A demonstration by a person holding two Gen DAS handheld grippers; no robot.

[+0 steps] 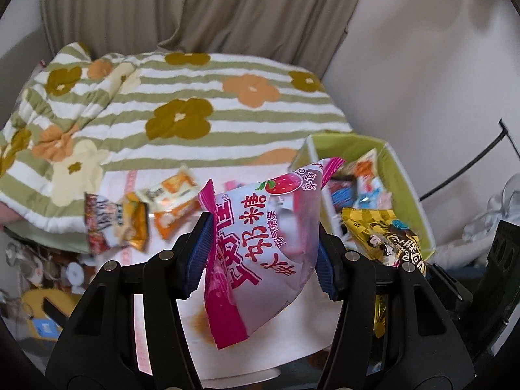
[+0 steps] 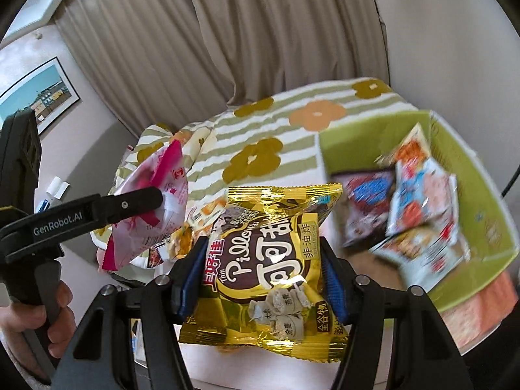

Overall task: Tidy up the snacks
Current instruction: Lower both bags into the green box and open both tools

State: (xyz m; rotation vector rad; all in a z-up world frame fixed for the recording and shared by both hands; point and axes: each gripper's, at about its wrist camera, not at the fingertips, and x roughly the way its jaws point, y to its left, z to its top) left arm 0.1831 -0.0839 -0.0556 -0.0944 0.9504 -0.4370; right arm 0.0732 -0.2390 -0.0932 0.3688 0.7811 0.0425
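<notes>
My left gripper (image 1: 261,253) is shut on a pink and white strawberry candy bag (image 1: 260,243), held up in the air. It also shows in the right wrist view (image 2: 152,208), gripped at the left. My right gripper (image 2: 263,260) is shut on a gold cocoa pillow snack bag (image 2: 266,260), seen in the left wrist view (image 1: 386,237) at the right. A green box (image 2: 481,201) holding several snack packets (image 2: 419,201) stands at the right; it also shows in the left wrist view (image 1: 406,175). Loose orange packets (image 1: 172,201) lie on the white table surface (image 1: 276,341).
A bed with a green striped flower blanket (image 1: 182,107) lies behind the table. Beige curtains (image 2: 260,39) hang at the back. Clutter sits on the floor at the lower left (image 1: 39,279). A black cable (image 1: 471,169) runs along the right wall.
</notes>
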